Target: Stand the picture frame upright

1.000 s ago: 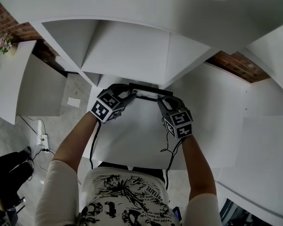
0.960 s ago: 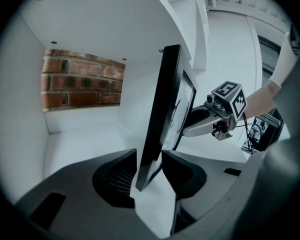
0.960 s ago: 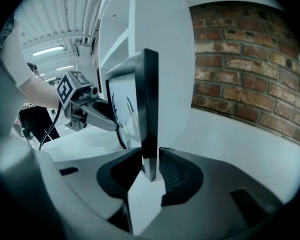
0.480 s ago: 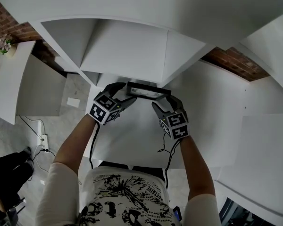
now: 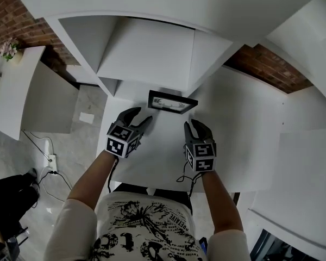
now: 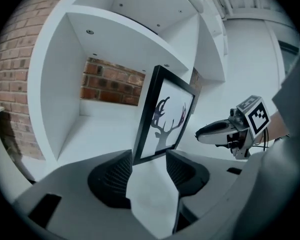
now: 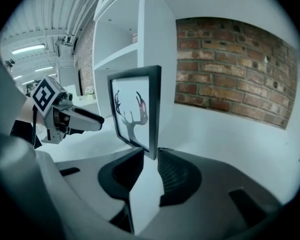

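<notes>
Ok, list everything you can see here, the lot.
picture frame: one, black, antler print, standing upright on the table before the shelf unit
table: one, white, under the frame
shelf unit: one, white, behind the frame
brick wall: red-brown, behind the shelving
flowers: one small bunch, pink, on a white counter far left
power strip: one, white, on the grey floor at left
left claw: dark grey, jaws closing, nothing between them, short of the frame
right claw: dark grey, jaws closing, nothing between them
forearms: two, bare
</notes>
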`<state>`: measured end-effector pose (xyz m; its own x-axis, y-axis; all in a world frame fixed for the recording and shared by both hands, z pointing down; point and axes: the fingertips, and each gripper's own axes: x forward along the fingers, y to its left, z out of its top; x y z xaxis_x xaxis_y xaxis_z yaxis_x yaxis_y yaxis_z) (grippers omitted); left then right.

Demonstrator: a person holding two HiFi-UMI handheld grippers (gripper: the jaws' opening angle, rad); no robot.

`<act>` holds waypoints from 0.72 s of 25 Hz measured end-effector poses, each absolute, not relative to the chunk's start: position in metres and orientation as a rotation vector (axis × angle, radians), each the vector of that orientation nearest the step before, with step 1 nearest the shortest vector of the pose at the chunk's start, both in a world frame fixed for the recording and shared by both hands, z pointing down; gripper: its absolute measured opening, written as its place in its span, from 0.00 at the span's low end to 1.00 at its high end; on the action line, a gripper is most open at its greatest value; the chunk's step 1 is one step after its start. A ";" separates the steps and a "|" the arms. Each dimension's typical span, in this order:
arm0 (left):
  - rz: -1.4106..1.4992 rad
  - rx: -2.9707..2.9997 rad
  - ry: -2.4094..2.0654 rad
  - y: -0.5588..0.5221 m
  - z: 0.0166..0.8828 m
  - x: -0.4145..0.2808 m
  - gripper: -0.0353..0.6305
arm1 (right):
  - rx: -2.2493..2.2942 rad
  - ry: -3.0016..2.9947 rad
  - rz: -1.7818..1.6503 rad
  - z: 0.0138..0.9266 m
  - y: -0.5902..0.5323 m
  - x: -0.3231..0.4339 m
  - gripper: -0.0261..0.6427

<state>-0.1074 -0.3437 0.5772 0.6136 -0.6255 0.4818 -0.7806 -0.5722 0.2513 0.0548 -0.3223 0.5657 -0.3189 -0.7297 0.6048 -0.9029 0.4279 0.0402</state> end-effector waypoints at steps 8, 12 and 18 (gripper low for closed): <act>0.386 2.489 -1.209 -0.308 0.544 -0.099 0.06 | 1.537 -2.198 0.362 0.526 -0.292 0.052 0.05; 0.358 2.505 -1.234 -0.289 0.524 -0.099 0.06 | 1.561 -2.241 0.372 0.506 -0.271 0.046 0.05; 0.298 2.556 -1.223 -0.259 0.478 -0.106 0.06 | 1.550 -2.355 0.216 0.453 -0.240 0.029 0.05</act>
